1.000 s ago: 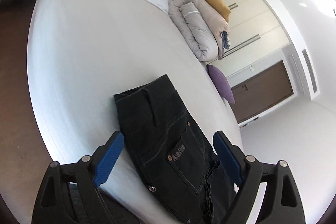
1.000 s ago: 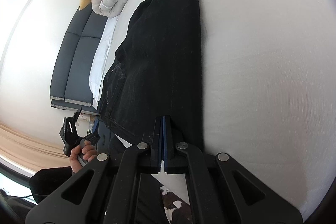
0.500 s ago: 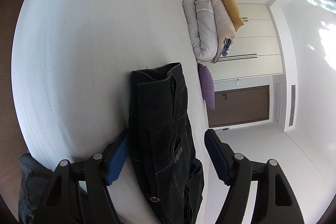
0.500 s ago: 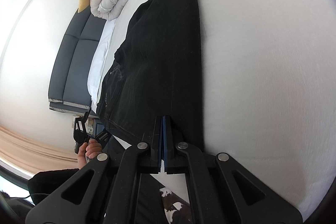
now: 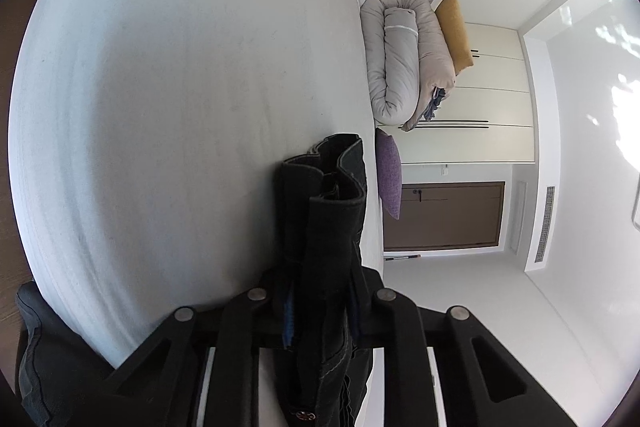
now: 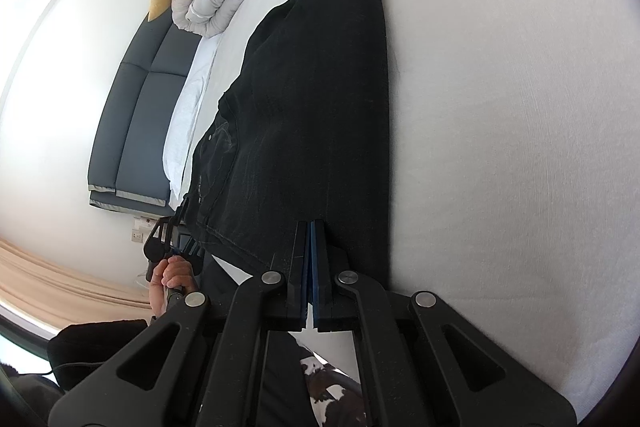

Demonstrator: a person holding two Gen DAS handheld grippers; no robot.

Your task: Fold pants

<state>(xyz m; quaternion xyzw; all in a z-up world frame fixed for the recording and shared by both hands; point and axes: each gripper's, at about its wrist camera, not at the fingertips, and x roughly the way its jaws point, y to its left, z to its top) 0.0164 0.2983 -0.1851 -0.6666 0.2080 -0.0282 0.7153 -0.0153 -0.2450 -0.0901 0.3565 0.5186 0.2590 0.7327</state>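
Black jeans (image 6: 312,99) lie lengthwise on the white bed (image 6: 500,147). My right gripper (image 6: 310,227) is shut, its tips pinched on the hem end of the legs at the near edge. My left gripper (image 5: 320,307) is closing on the waistband end (image 5: 328,211). The denim stands bunched and upright between its jaws, with a blue pad (image 5: 288,319) pressing the fabric. In the right wrist view, the left gripper (image 6: 188,223) sits at the far end of the jeans, held by a hand (image 6: 172,271).
A rolled grey duvet (image 5: 400,59), a mustard cushion (image 5: 454,27) and a purple cushion (image 5: 390,171) lie at the far side of the bed. A dark grey headboard (image 6: 136,107) and white pillow (image 6: 188,119) are beyond. Dark cloth (image 5: 44,359) hangs off the bed edge.
The left gripper dropped onto the waistband and rolled, and its jaws went from wide open to pinched on the denim, which is now bunched upright. The right gripper stayed put.
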